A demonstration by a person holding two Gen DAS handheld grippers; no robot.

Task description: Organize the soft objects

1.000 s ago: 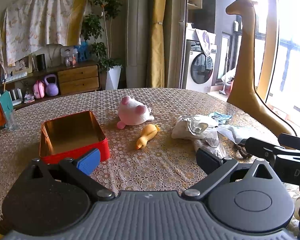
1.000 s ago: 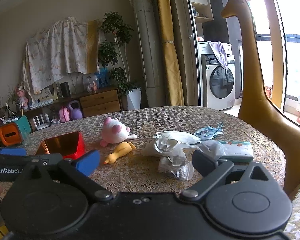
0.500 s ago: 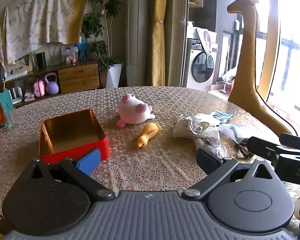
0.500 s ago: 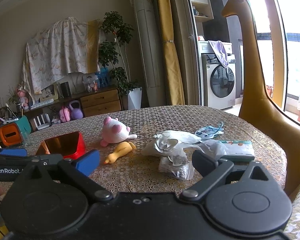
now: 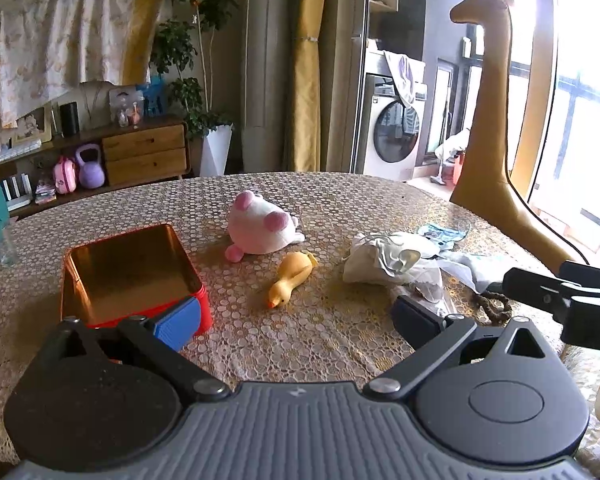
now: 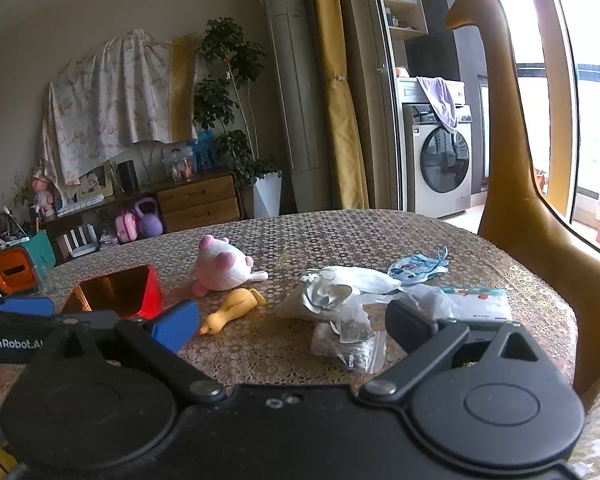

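Note:
A white and pink plush toy (image 5: pixel 262 229) (image 6: pixel 221 266) lies mid-table. A yellow rubber duck (image 5: pixel 292 278) (image 6: pixel 232 308) lies on its side just in front of it. To the left stands an open red tin (image 5: pixel 128 276) (image 6: pixel 118 292) with a gold inside and nothing in it. My left gripper (image 5: pixel 298 318) is open above the near table edge, short of the duck, holding nothing. My right gripper (image 6: pixel 292 322) is open too, near a crumpled white bag (image 6: pixel 324 296) (image 5: pixel 384 258), and grips nothing.
Clear plastic bags (image 6: pixel 352 344), a tissue pack (image 6: pixel 480 304) and a blue face mask (image 6: pixel 418 266) lie on the table's right side. A brown loop (image 5: pixel 494 306) lies near the right gripper's arm. A tall giraffe figure (image 5: pixel 484 128) stands beyond the right edge.
Both views shifted only slightly; the left gripper crept a little closer to the table objects. Nothing on the table has moved and both grippers stayed open.

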